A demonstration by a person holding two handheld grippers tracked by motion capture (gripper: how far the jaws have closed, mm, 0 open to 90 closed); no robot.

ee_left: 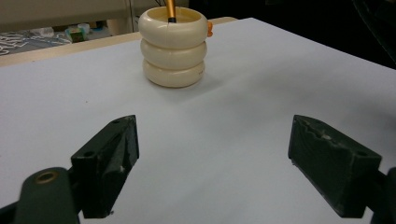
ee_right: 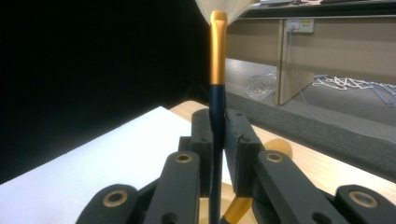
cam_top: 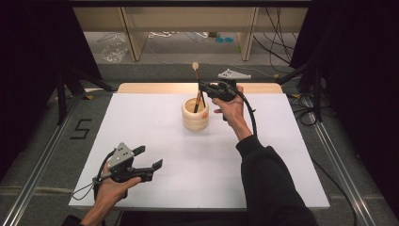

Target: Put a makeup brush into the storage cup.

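Cream, ribbed like three stacked rings, the holder (cam_top: pixel 195 114) stands mid-table on the matte white tabletop (cam_top: pixel 141 122), floor cables behind. Left gripper (ee_left: pixel 212 163) hovers near it, jaws wide, empty. Right gripper (ee_right: pixel 218 144) clamps a gold-and-black brush (ee_right: pixel 217 70).

Brush (ee_right: pixel 217 70) bristles cut off at top edge — lower handle hidden inside cup (cam_top: pixel 195 114).

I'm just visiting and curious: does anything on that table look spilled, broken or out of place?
Nothing stands out. The cream ringed holder stands upright on the white table with no spill around it. The right gripper is shut on a brush above the holder; the left gripper is open over bare table.
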